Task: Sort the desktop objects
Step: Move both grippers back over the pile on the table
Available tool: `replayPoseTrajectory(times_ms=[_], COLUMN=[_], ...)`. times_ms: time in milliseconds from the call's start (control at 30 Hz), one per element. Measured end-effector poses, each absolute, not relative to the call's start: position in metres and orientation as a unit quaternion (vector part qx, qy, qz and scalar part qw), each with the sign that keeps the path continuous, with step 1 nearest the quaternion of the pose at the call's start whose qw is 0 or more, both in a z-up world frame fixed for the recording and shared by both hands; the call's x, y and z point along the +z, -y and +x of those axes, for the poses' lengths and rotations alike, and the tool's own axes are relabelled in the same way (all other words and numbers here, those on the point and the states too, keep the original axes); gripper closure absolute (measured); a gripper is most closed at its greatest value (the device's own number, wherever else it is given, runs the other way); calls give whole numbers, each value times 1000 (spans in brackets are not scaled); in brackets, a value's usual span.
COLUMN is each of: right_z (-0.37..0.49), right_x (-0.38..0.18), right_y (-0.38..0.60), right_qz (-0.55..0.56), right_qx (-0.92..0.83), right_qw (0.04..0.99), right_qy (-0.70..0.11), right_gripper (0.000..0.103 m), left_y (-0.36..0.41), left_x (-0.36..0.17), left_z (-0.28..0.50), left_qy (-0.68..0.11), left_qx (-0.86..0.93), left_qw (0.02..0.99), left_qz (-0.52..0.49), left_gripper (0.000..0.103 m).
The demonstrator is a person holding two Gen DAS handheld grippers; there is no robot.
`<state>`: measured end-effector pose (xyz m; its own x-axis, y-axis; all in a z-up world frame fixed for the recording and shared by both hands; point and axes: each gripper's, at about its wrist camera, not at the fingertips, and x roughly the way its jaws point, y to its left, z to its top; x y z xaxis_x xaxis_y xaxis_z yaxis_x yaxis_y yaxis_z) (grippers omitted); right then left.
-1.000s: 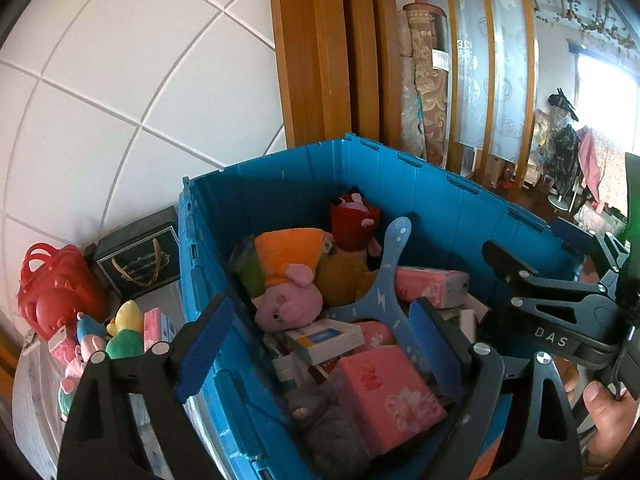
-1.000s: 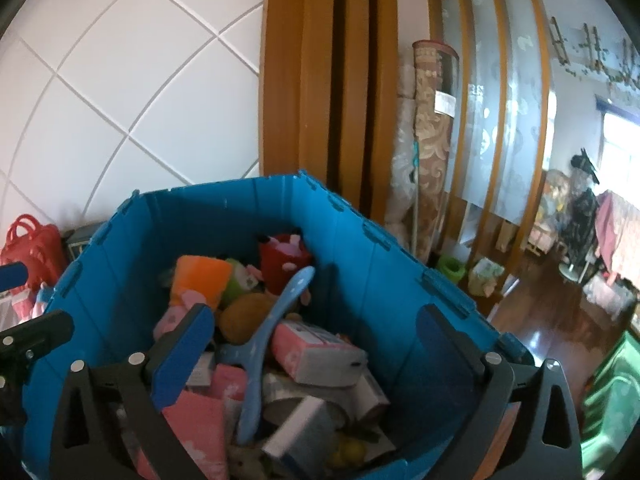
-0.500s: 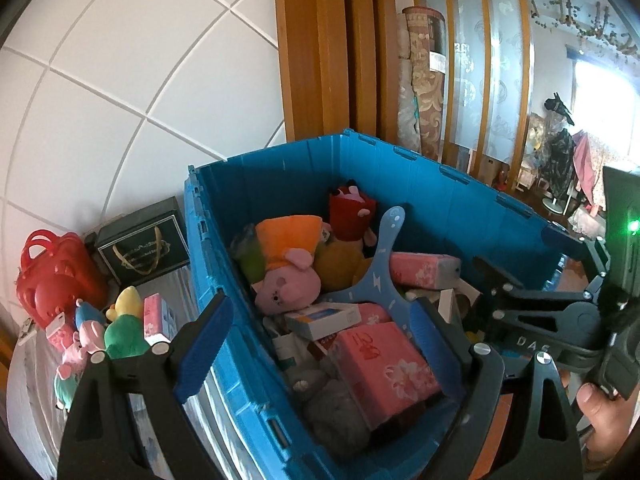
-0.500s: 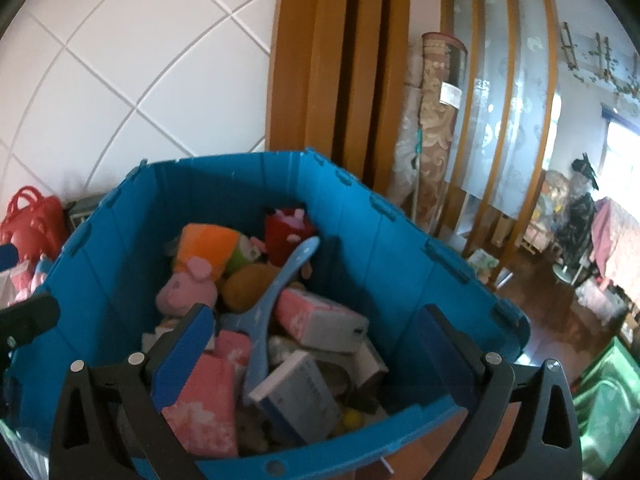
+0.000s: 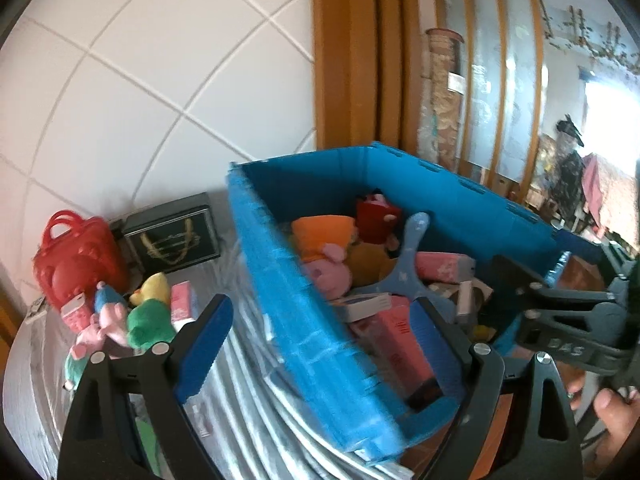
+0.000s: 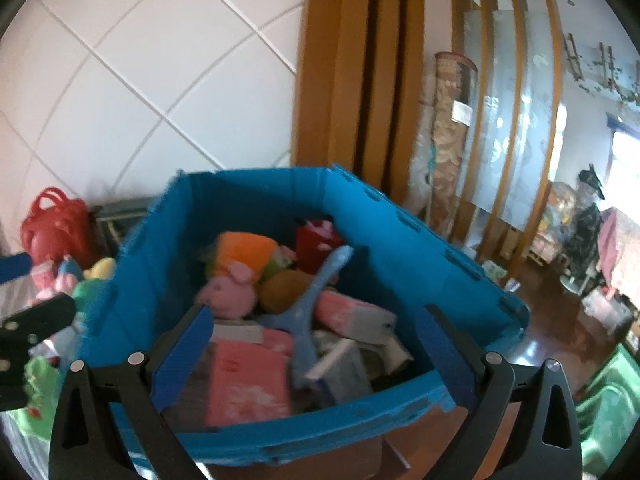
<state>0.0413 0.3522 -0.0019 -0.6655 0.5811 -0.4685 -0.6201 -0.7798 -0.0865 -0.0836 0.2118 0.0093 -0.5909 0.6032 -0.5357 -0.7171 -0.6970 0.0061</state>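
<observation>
Left gripper [image 5: 320, 320]: jaws spread wide, nothing between the pads. Its left finger sits over the silver-covered table [image 5: 36, 392]; its right finger hangs over the inside of the blue crate [image 5: 304, 312], so the crate's near-left wall runs between the two fingers.

Right gripper [image 6: 316, 344]: jaws likewise wide apart and empty, pointed down over the crate's near rim, both fingers framing the contents.

Crate contents, heaped: pink pig plush [image 6: 230, 294] with orange plush [image 6: 244, 250] behind it, red plush [image 6: 318, 240] at the far wall, a brown plush [image 6: 286, 290], a light blue scraper-shaped tool [image 6: 316, 292] lying diagonally on top, pink boxes [image 6: 250, 380], white and grey cartons. Print on the boxes is too blurred to read.

On the table, left of the crate and well apart from both grippers: red plastic handbag [image 5: 76, 260], dark box with a gold bag design [image 5: 172, 236], a cluster of small plush toys [image 5: 132, 312], a pink carton [image 5: 184, 304].

Writing: raised letters on the right gripper's body, seen in the left view, appear to read "DAS" [image 5: 566, 346]. A hand [image 5: 612, 424] shows below it.

Background: white tiled wall [image 5: 140, 80], wooden frame, glass partition.
</observation>
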Motion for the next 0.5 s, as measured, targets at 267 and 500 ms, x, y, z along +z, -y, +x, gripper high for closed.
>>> replayPoseTrajectory(times_ms=[267, 500], right_z=[7, -51], right_x=[17, 9], right_y=[-281, -211], right_qz=[-211, -212], right_qx=[939, 960], right_qw=[270, 181], right_qy=[-24, -22], right_gripper=[0, 0], left_y=[-129, -30], left_x=[-6, -45], left_z=[-123, -178], left_qy=[-74, -77], left_qx=[896, 919], left_qw=[337, 219], left_qz=[-278, -320], left_gripper=[12, 12])
